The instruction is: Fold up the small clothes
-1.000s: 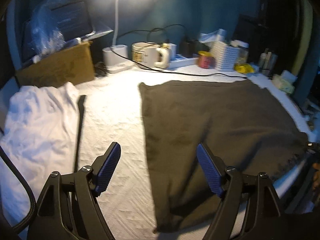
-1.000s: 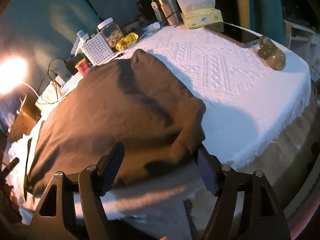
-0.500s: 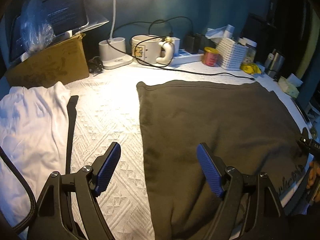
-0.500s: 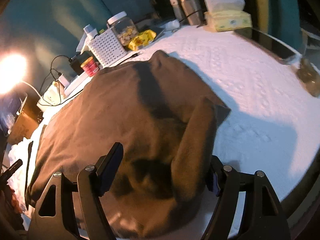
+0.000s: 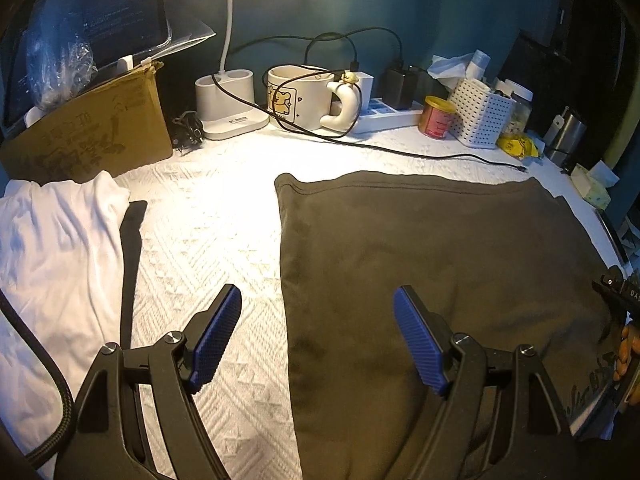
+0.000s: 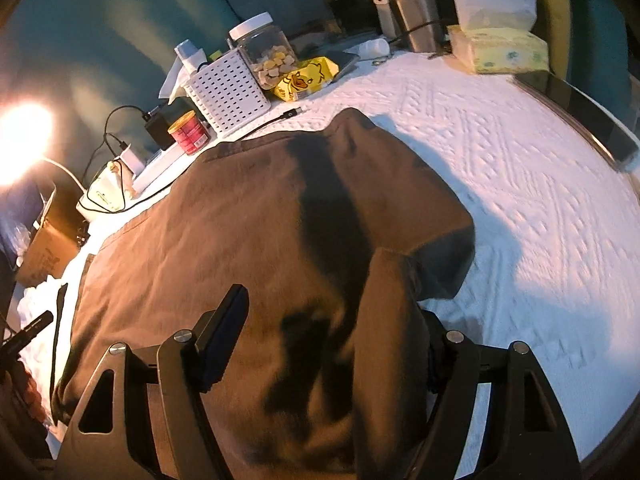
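Two wide-open grippers, left gripper and right gripper, are hovering empty over the dark brown soft cotton garment lying on the white quilted tabletop; limp cloth is likely needing corner grips.

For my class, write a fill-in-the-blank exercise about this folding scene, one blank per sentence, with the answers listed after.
1. The dark brown garment lies on a ______ textured tablecloth.
2. The white garment lies to the ______ of the brown one in the left wrist view.
3. The left gripper has its jaws ______.
4. The red can stands beside a white perforated ______.

Answers: white; left; open; basket
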Demonstrator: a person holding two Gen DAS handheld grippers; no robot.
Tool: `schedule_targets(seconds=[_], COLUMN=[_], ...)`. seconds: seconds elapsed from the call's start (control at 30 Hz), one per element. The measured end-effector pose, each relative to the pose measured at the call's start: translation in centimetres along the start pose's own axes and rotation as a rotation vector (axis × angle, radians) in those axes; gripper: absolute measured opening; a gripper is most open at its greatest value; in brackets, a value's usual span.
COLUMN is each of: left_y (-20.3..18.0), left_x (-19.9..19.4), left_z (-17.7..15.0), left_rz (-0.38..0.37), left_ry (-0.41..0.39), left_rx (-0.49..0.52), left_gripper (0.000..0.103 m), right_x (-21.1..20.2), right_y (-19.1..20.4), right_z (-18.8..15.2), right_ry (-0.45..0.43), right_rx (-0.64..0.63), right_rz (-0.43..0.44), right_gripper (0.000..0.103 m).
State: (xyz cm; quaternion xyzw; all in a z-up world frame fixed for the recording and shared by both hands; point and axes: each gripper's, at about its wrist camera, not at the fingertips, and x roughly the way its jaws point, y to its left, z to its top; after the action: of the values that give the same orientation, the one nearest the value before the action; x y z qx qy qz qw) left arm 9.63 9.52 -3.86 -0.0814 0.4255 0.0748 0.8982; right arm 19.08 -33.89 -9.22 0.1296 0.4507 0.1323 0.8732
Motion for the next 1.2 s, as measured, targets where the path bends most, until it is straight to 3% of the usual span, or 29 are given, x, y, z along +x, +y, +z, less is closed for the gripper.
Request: schedule_targets(seconds=[0.37, 0.47, 0.57, 0.67, 0.73, 1.2], left_y=[0.6, 0.8, 1.0, 1.1, 1.2, 2.4], left_x=[1.9, 2.6, 3.3, 3.9, 4.3, 3.9], left_z=[1.2, 1.5, 1.8, 2.0, 2.0, 1.4], left_rz=[-0.009, -0.015, -0.022, -0.026, -0.032, -0.056], left_ry=[0.015, 0.021, 0.027, 0.036, 0.043, 0.029], left_rx=[-0.013, -0.013, -0.016, -0.018, -0.018, -0.030], left_gripper=[0.078, 0.078, 0.078, 0.078, 0.078, 0.078], right_x=[2.1, 2.6, 3.2, 3.8, 4.1, 1.9], right_y=[2.2, 2.6, 2.9, 3.3, 3.6, 7.4], right_z=[1.3, 1.5, 1.9, 2.2, 2.3, 3.3], right_ry=[0.019, 0.019, 0.027, 0.030, 0.036, 0.017], right_rx=[-0.085, -0.097, -0.108, -0.136, -0.158, -0.250], right_rz=[-0.042, -0.050, -0.053, -0.069, -0.080, -0.029], right_gripper=[0.075, 0.071, 0.062, 0.041, 0.022, 0.013])
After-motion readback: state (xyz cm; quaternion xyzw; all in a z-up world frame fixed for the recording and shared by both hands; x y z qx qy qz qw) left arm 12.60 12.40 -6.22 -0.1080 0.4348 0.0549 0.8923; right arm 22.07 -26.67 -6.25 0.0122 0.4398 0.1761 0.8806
